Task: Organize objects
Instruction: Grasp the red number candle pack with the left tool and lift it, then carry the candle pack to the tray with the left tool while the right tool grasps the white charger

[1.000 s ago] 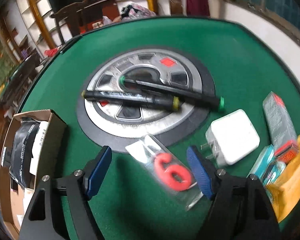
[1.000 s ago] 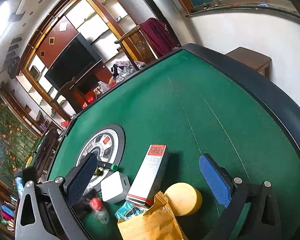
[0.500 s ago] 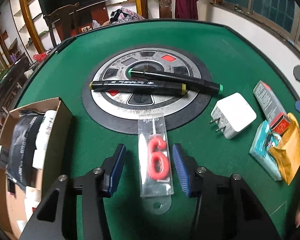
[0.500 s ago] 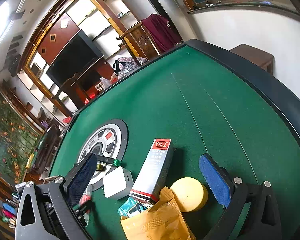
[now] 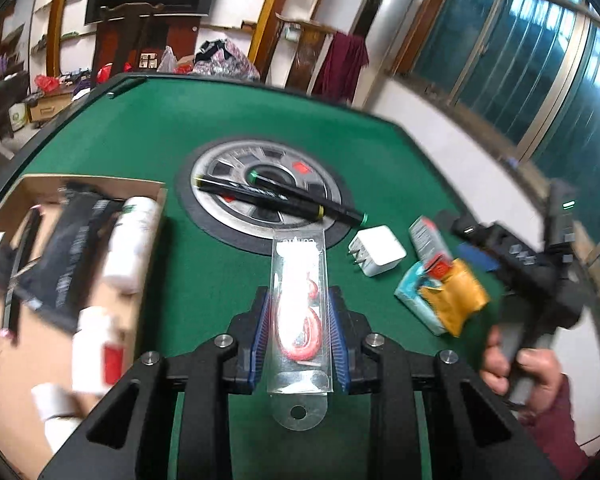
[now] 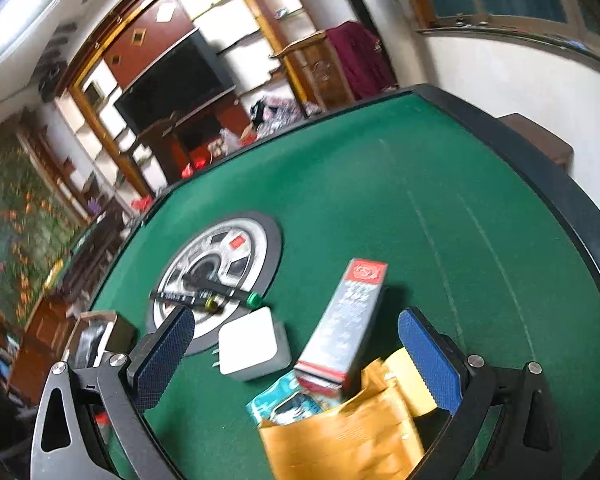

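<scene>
My left gripper (image 5: pixel 299 320) is shut on a clear packet holding a red number-6 candle (image 5: pixel 300 308), lifted above the green table (image 5: pixel 204 272). A cardboard box (image 5: pixel 24 344) with a black pouch and white bottles lies to its left. My right gripper (image 6: pixel 296 354) is open over a white charger (image 6: pixel 254 344), a grey and red carton (image 6: pixel 348 320), a teal packet (image 6: pixel 288 402) and a yellow pouch (image 6: pixel 340 436). The right gripper also shows in the left wrist view (image 5: pixel 532 276), at the right.
Two black markers (image 5: pixel 276 198) lie crossed on the round silver disc (image 5: pixel 260 192) in the table's middle. The charger (image 5: pixel 378 250), carton (image 5: pixel 428 240) and yellow pouch (image 5: pixel 456 296) sit right of the left gripper. The table's dark rim (image 6: pixel 572 208) curves at the right.
My left gripper has closed on the candle packet and lifted it, swinging left so the box shows more. My right gripper has moved down closer to the carton and charger.
</scene>
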The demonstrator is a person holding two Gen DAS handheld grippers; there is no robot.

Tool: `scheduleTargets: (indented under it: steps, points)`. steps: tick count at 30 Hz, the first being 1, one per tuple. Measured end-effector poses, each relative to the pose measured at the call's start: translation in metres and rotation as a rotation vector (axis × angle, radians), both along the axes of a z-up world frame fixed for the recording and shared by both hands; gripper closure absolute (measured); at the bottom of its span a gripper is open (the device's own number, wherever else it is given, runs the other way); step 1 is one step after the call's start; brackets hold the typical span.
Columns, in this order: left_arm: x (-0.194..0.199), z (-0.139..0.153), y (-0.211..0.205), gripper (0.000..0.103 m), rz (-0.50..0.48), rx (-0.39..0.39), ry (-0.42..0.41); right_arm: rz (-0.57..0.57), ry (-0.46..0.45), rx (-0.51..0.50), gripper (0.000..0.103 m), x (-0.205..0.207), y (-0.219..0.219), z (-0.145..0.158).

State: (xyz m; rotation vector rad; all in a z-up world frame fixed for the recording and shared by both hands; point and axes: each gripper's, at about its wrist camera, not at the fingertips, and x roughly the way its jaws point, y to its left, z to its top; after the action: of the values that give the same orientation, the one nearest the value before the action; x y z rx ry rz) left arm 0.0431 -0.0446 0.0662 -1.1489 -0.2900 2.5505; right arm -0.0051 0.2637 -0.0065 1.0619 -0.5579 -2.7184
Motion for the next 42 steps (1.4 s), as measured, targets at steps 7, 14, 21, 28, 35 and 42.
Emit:
scheduleTargets:
  steps: [7,14,21,28,35,42]
  points:
    - [0.034,0.014,-0.058,0.076,0.048,0.041,0.069,0.180,-0.080,0.185,0.000,-0.020,-0.061,0.012]
    - [0.046,0.005,-0.101,0.076,0.125,0.074,0.053,0.245,-0.198,0.463,0.004,-0.050,-0.107,-0.010]
    - [0.051,-0.001,-0.128,0.076,0.181,0.097,0.043,0.236,-0.298,0.472,0.032,-0.056,-0.109,-0.038]
    - [0.065,0.001,-0.146,0.076,0.217,0.091,0.054,0.205,-0.248,0.336,0.032,-0.033,-0.091,-0.022]
    - [0.078,0.004,-0.173,0.076,0.283,0.022,0.054,0.267,-0.184,0.242,0.032,-0.002,-0.108,0.016]
    - [0.066,-0.011,-0.205,0.076,0.342,-0.065,-0.005,0.447,-0.150,0.161,0.032,0.021,-0.183,0.041]
